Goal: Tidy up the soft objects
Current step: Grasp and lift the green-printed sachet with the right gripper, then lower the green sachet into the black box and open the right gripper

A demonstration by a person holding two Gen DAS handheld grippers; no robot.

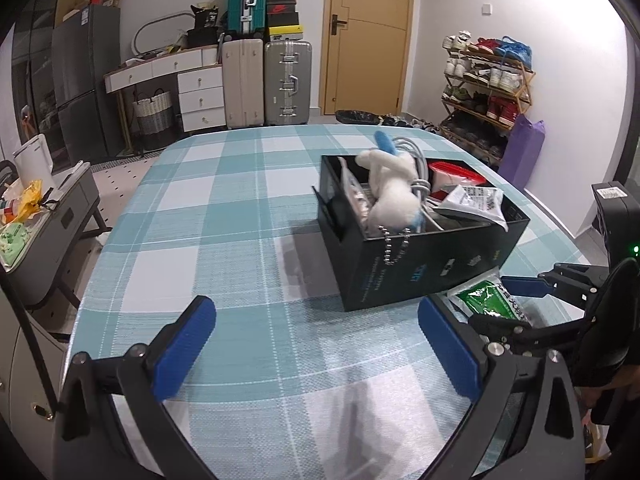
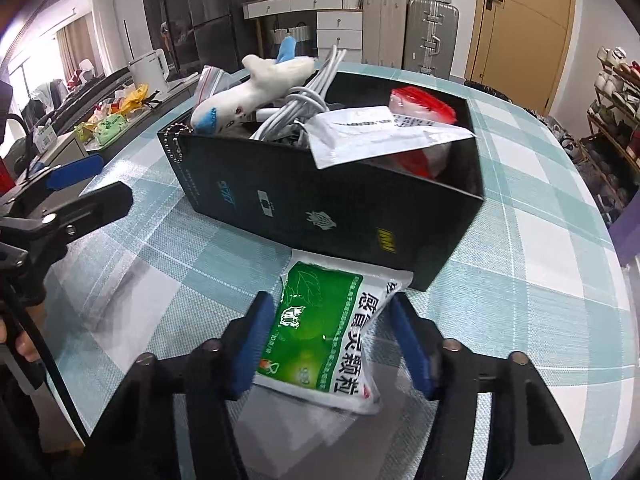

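Observation:
A black box (image 1: 424,268) (image 2: 320,208) stands on the checked tablecloth, holding a white and blue plush toy (image 1: 390,192) (image 2: 256,88), a grey cable bundle (image 2: 296,108), a white pouch (image 2: 376,128) and a red and white bag (image 2: 424,104). A green and white sachet (image 2: 324,332) (image 1: 490,298) lies in front of the box. My right gripper (image 2: 330,344) is shut on the sachet, its pads pressing both sides. My left gripper (image 1: 316,354) is open and empty above the cloth, left of the box.
The table (image 1: 224,208) is round with a teal checked cloth. Beyond it stand suitcases (image 1: 266,80), a white drawer desk (image 1: 176,80), a shoe rack (image 1: 488,88) and a door (image 1: 368,36). A grey side cabinet (image 1: 44,216) with clutter sits at the left.

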